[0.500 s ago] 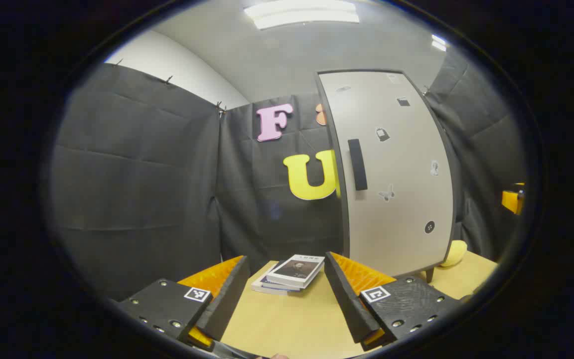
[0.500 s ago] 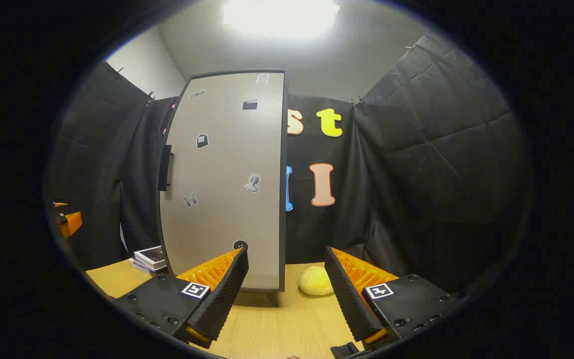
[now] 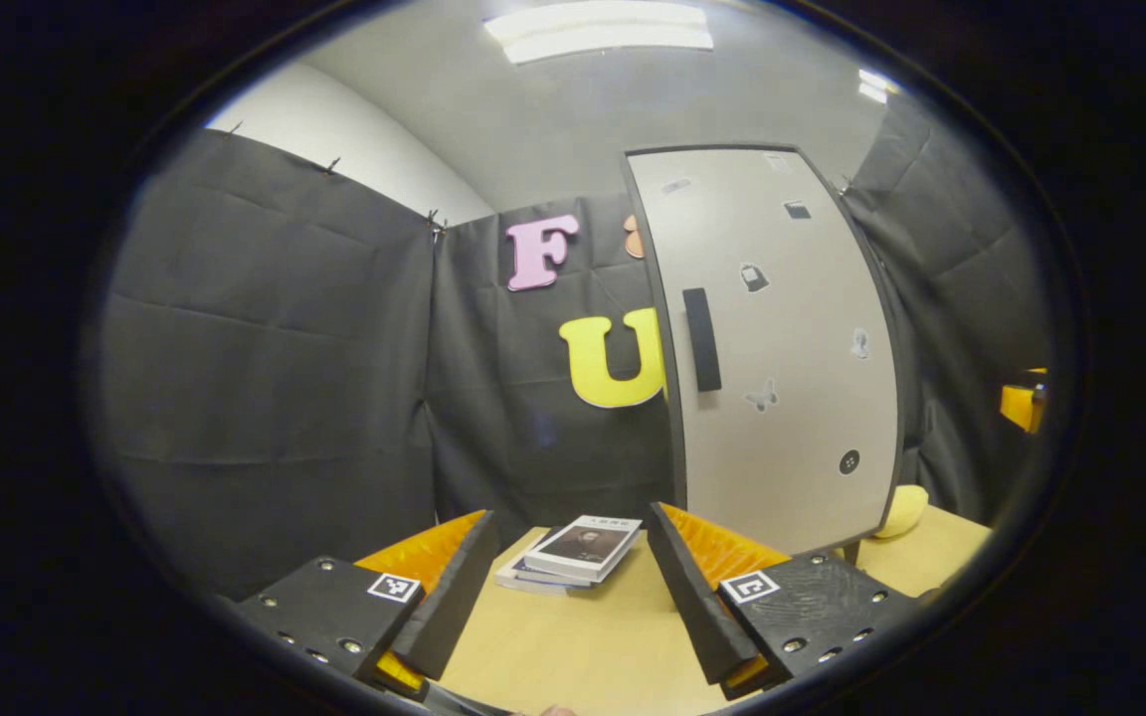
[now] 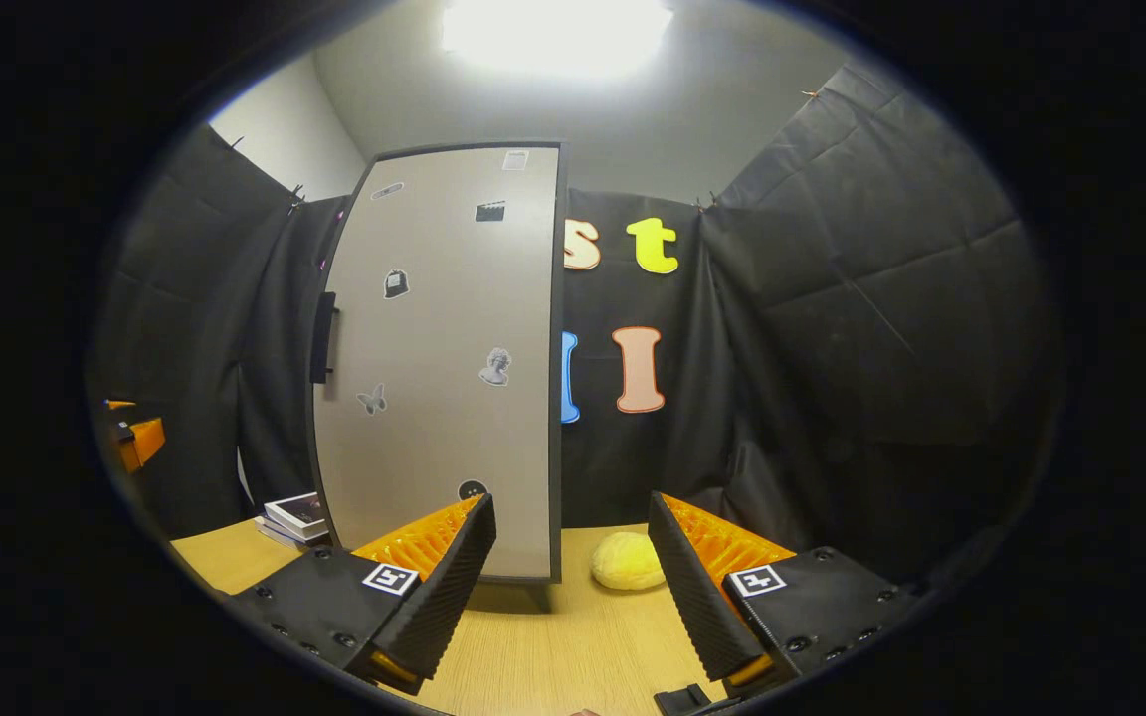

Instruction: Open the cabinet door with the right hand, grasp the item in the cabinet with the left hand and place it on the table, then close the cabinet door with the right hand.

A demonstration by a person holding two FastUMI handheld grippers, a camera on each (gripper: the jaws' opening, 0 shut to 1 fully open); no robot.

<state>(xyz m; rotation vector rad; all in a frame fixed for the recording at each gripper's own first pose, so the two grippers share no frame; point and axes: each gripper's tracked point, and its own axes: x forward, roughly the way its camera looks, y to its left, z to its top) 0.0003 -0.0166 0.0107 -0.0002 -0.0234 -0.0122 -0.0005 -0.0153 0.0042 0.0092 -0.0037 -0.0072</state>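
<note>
Cabinet door stands shut on the table, its handle on the left edge; opening is yet to begin. Right gripper and left gripper both gape empty, well apart from it; right must reach the handle

Both cameras look low across the worktop toward the cabinet. The left gripper view has it right of centre; the right gripper view, left of centre.
</note>
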